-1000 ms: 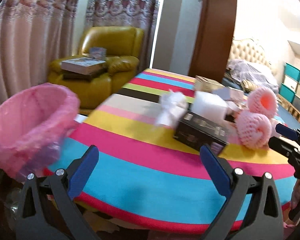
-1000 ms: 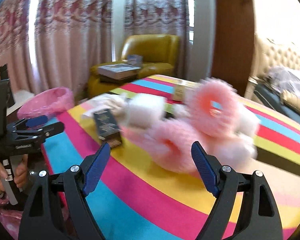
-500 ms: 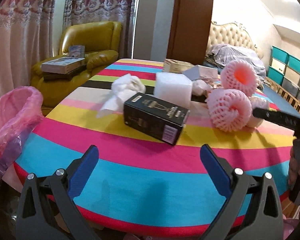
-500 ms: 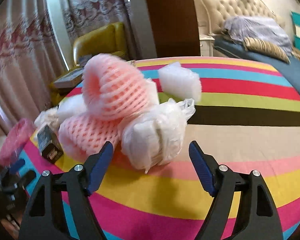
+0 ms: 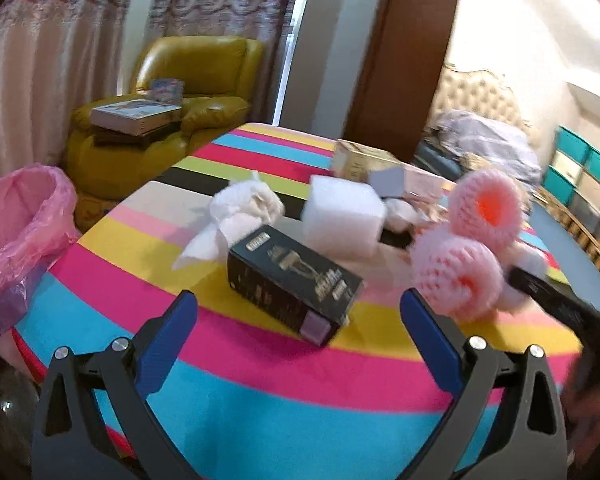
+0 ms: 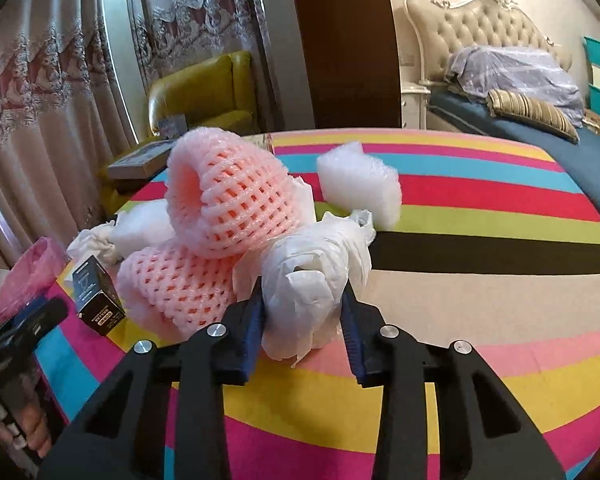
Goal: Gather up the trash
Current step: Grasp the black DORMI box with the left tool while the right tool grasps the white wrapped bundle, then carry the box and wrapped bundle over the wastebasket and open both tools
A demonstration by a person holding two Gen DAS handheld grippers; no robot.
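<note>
Closing on the crumpled white plastic bag wad [image 6: 316, 280] on the striped worktop [image 6: 480, 272], right tool [image 6: 304, 320] needs firm squeeze w/ pads centred, then lift; left tool [image 5: 298, 344] is released, empty.

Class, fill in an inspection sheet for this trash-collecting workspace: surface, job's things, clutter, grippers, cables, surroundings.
Surface: striped tablecloth on a round table.
Job's things: white plastic wad; two pink foam nets; white foam block; crumpled tissue; black box; pink-lined bin beside the table.
Clutter: cardboard box at the far edge.
Grippers: right gripper closing on the plastic wad, pads pressing it; left gripper open, empty.
Cables: nothing seen.
Surroundings: yellow armchair with books, curtains, bed.
</note>
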